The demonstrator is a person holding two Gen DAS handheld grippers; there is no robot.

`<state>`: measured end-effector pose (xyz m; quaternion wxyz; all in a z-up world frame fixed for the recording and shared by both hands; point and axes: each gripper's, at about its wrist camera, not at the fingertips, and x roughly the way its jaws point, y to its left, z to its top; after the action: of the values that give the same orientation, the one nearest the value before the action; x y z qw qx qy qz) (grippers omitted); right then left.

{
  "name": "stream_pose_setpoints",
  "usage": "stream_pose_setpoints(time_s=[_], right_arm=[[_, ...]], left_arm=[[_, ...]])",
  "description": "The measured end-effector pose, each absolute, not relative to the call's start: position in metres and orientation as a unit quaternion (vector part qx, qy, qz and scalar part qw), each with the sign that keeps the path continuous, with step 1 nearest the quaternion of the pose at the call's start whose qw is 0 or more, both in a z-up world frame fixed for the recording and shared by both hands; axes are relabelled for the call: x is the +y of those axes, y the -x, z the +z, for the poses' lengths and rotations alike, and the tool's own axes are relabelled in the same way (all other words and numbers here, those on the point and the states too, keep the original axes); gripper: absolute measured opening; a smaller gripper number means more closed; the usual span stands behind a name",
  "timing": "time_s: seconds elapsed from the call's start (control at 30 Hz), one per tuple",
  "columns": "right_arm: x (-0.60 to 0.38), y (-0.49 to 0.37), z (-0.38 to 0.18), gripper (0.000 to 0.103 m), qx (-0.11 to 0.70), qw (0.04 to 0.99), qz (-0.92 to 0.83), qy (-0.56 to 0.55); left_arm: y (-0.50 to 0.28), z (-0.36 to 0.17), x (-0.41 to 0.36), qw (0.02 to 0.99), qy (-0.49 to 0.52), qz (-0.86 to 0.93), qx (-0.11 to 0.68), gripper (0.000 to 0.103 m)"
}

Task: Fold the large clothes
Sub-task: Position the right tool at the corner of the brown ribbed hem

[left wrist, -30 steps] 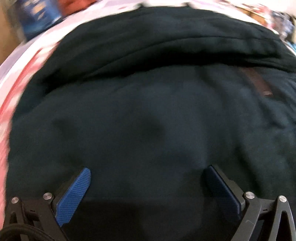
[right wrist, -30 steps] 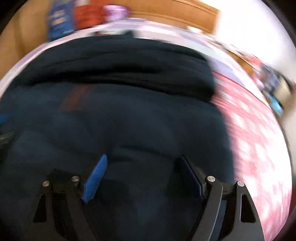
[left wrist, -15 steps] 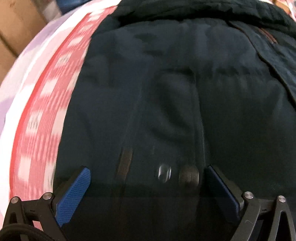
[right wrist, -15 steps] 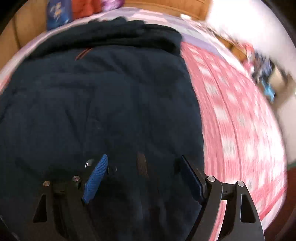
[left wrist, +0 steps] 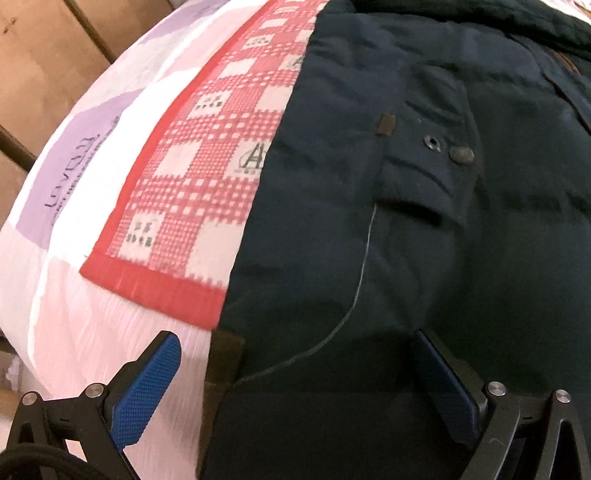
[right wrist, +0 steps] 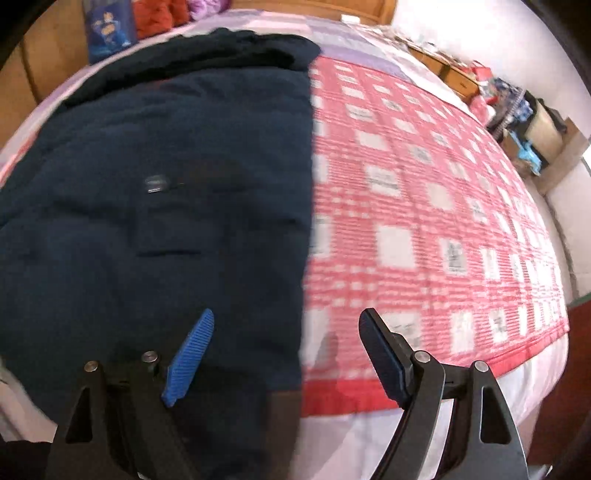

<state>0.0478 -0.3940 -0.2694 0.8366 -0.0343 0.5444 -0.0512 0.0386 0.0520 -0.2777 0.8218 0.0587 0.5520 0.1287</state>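
A large dark navy padded jacket [left wrist: 424, 240] lies flat on a bed, with a snap and button on a pocket flap [left wrist: 448, 149]. My left gripper [left wrist: 295, 354] is open above the jacket's near left corner, its jaws straddling the hem edge. In the right wrist view the jacket [right wrist: 166, 184] fills the left half, its hood bunched at the far end. My right gripper [right wrist: 286, 345] is open above the jacket's near right corner, straddling its right edge.
A red and white checked blanket [right wrist: 424, 221] covers the white and lilac bedding [left wrist: 74, 184]. Wooden panels [left wrist: 44, 55] stand left of the bed. Bags and cushions [right wrist: 110, 26] sit at the head. Clutter [right wrist: 517, 110] lies by the far right wall.
Both grippers have drawn back from over the jacket's middle toward its near hem corners, the left one to the left edge, the right one to the right edge. Both stay open.
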Motion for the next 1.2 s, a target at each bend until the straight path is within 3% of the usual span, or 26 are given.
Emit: stream_pose_setpoints(time_s=[0.3, 0.43, 0.63, 1.0, 1.2], right_arm=[[-0.441, 0.026, -0.267, 0.083, 0.555, 0.817, -0.157, -0.025], [-0.422, 0.055, -0.249, 0.083, 0.54, 0.821, -0.184, 0.02], [-0.4, 0.087, -0.241, 0.083, 0.541, 0.814, -0.212, -0.013], [-0.382, 0.057, -0.254, 0.083, 0.547, 0.809, -0.217, -0.016], [-0.383, 0.048, -0.257, 0.083, 0.545, 0.809, -0.22, -0.004]], left_arm=[[-0.011, -0.277, 0.096, 0.829, -0.065, 0.104, 0.546, 0.103], [0.003, -0.275, 0.122, 0.83, -0.062, 0.109, 0.544, 0.103], [0.017, -0.268, 0.127, 0.837, -0.099, 0.078, 0.532, 0.103], [0.051, -0.278, 0.152, 0.825, -0.083, 0.072, 0.555, 0.102], [0.035, -0.276, 0.141, 0.844, -0.068, 0.073, 0.526, 0.102]])
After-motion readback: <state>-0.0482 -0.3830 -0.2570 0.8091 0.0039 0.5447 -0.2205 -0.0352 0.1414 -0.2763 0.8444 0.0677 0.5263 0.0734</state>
